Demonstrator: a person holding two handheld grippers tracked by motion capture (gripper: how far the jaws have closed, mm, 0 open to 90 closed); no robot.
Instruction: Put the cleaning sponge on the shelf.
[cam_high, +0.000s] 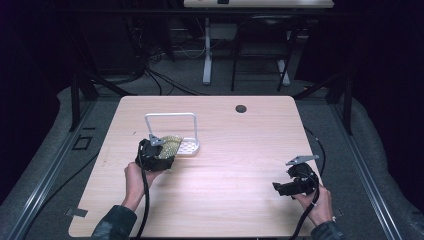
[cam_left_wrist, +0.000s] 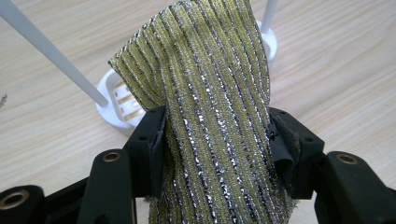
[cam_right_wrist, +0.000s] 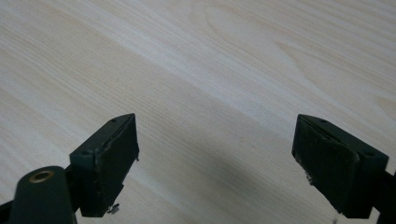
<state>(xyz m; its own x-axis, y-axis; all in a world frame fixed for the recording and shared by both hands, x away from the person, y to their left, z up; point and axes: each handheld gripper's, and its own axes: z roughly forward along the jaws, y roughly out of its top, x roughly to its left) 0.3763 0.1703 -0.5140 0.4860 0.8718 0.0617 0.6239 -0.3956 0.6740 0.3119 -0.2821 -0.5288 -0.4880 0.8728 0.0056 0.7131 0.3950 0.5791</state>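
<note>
Left of centre, left tongs (cam_high: 159, 154) clamp the gold cloth (cam_left_wrist: 210, 116) beside the white rack (cam_high: 172, 116), likely for hanging; right tongs (cam_right_wrist: 229, 163) gape idle.

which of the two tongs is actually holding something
The left tongs: their jaws are closed on a gold-and-silver striped cloth beside the white rack. The right tongs are open, with bare table between their jaws.
</note>
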